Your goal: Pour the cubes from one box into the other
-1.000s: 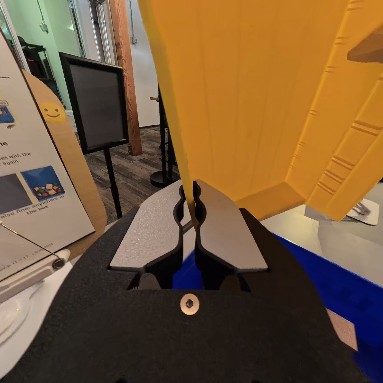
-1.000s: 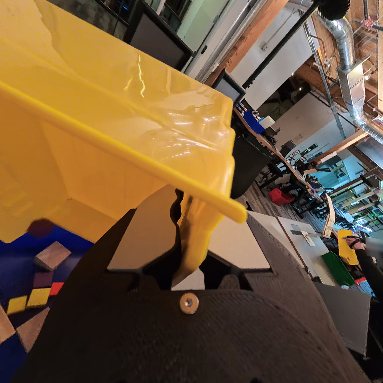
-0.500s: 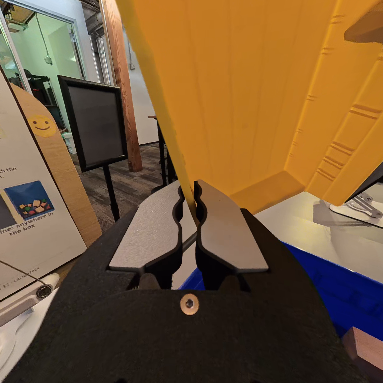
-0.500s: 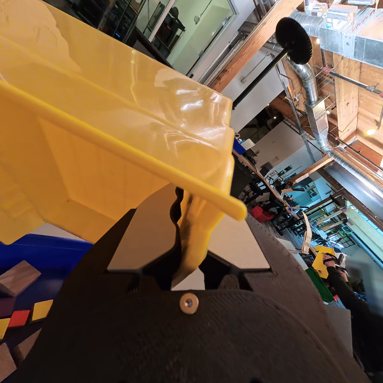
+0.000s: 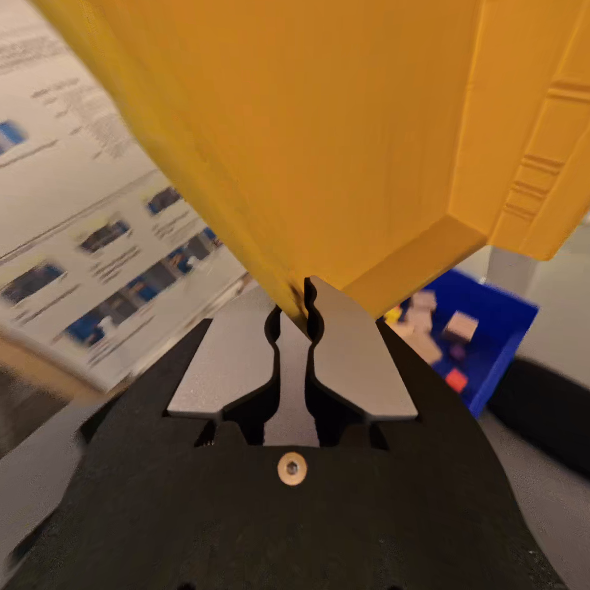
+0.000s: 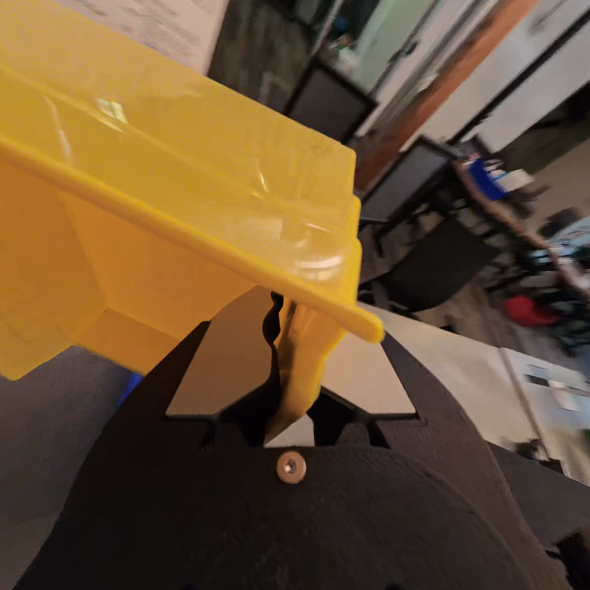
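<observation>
The yellow box (image 5: pixel 319 127) is held up in the air, tipped, its inside bare in both views. My left gripper (image 5: pixel 292 300) is shut on one wall of it. My right gripper (image 6: pixel 287 306) is shut on the opposite wall of the yellow box (image 6: pixel 159 223), just under its rim. The blue box (image 5: pixel 498 338) sits on the table below and to the right in the left wrist view, with several cubes (image 5: pixel 461 327) of wood, red and yellow inside. Only a blue sliver (image 6: pixel 132 383) of it shows in the right wrist view.
A white instruction board (image 5: pixel 79 223) with pictures stands to the left of the table. A black pad (image 5: pixel 542 412) lies under the blue box. Desks, black stands and chairs (image 6: pixel 447 255) fill the room behind. Both views are blurred by motion.
Both grippers have swung with the yellow box away from above the blue box. The blue box now lies farther off to the right, and the last wooden cube no longer shows in the yellow box.
</observation>
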### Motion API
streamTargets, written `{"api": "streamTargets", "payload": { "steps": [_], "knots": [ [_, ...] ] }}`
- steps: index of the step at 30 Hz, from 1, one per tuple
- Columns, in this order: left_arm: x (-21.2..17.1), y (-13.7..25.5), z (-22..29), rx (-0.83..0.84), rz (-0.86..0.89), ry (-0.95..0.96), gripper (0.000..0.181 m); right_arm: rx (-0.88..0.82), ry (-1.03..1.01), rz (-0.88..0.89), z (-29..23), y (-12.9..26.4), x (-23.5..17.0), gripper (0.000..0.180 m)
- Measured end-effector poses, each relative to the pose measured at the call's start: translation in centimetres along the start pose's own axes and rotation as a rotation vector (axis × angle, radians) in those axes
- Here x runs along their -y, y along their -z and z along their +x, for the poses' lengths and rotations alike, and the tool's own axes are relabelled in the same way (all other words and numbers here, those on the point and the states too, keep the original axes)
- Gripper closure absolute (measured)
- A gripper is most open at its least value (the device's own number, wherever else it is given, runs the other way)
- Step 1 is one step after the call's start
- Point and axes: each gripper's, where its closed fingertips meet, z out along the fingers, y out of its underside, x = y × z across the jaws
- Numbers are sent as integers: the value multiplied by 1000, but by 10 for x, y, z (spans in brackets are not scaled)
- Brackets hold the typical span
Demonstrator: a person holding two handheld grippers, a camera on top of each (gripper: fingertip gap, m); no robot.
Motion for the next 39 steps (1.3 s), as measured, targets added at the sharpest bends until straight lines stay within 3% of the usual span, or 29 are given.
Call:
{"api": "streamTargets", "payload": {
  "steps": [1,4,7,12,15,21,30,35,39],
  "knots": [
    [-14,22,-12,39,-92,-4,169,77,-14,-30,-23,-3,4,171],
    [-78,78,-54,170,-414,20,170,322,-29,-140,-118,-23,7,170],
    [-162,116,-87,160,-727,147,171,533,-19,-315,-229,-56,-15,169],
    [-302,145,-134,62,-1065,403,172,794,-2,-683,-396,-93,-80,168],
    [-351,158,-155,9,-1151,523,173,845,27,-791,-460,-103,-98,169],
    [-388,166,-195,-36,-1173,600,173,921,-10,-952,-522,-117,-105,169],
    [-419,158,-211,-77,-1165,624,171,950,-10,-1085,-559,-122,-130,164],
    [-398,146,-228,-25,-819,489,143,985,-25,-915,-546,-127,-118,146],
    [-336,171,-242,129,-437,355,126,948,4,-525,-506,-129,-75,134]
  ]
}}
